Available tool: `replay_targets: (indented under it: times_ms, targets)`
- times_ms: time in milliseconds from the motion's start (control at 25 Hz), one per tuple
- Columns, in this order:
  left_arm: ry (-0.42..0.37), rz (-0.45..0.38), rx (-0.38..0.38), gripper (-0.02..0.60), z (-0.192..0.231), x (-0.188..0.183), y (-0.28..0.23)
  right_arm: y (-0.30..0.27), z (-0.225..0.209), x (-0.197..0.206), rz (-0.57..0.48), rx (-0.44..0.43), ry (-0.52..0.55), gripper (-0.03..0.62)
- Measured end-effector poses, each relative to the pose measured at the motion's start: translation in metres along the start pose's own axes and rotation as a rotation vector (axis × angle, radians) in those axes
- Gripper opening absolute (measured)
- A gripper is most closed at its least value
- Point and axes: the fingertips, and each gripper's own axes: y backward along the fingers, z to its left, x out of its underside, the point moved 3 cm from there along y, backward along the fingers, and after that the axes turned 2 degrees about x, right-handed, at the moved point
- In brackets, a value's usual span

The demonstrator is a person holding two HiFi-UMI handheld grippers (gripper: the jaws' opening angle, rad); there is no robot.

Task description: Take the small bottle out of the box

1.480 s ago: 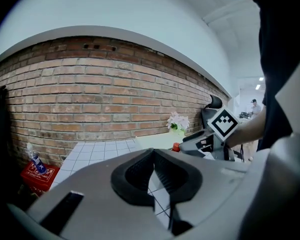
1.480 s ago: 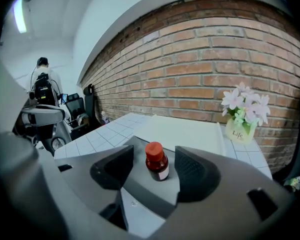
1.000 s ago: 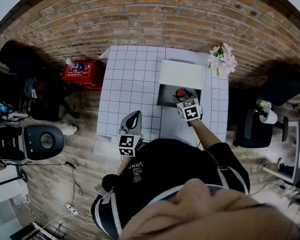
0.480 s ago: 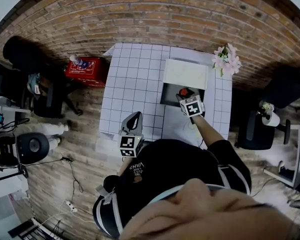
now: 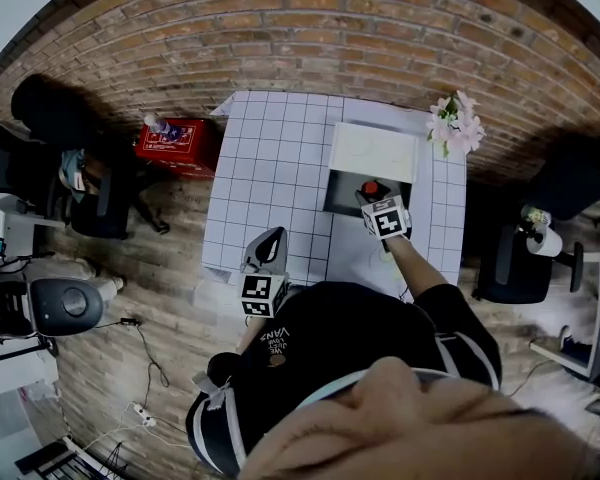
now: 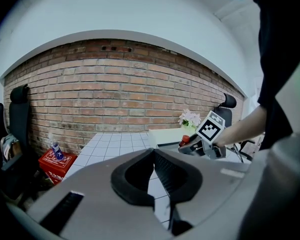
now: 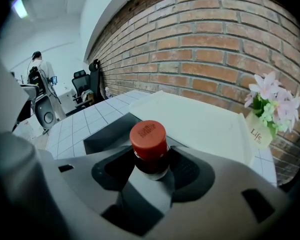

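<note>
A table (image 5: 270,158) covered with a white squared cloth is seen against a brick wall. An open box (image 5: 342,196) is set on it, and a red-capped bottle (image 5: 370,187) is stood inside. The right gripper (image 5: 372,198) is held at the bottle, around which its jaws have just been closing. The left gripper (image 5: 269,238) is held over the table's near edge.

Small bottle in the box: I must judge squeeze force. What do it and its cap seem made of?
Small bottle: glossy clear glass or hard plastic, I can't tell which; dark contents show through its neck. Cap: matte red plastic, probably, judging by the moulded lettering on top.
</note>
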Motion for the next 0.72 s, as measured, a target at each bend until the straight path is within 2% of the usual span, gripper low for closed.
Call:
replay_targets:
  times_ms: [320,720]
  targets:
    - [-0.013,-0.002,0.04,0.011,-0.006,-0.002,-0.005,0.024,-0.009,-0.009,-0.087,0.032,-0.058,0.215]
    - [-0.05,-0.008,0.146,0.011,-0.016,-0.01,-0.023,0.065,-0.019,-0.01,-0.145,0.089,-0.126,0.215]
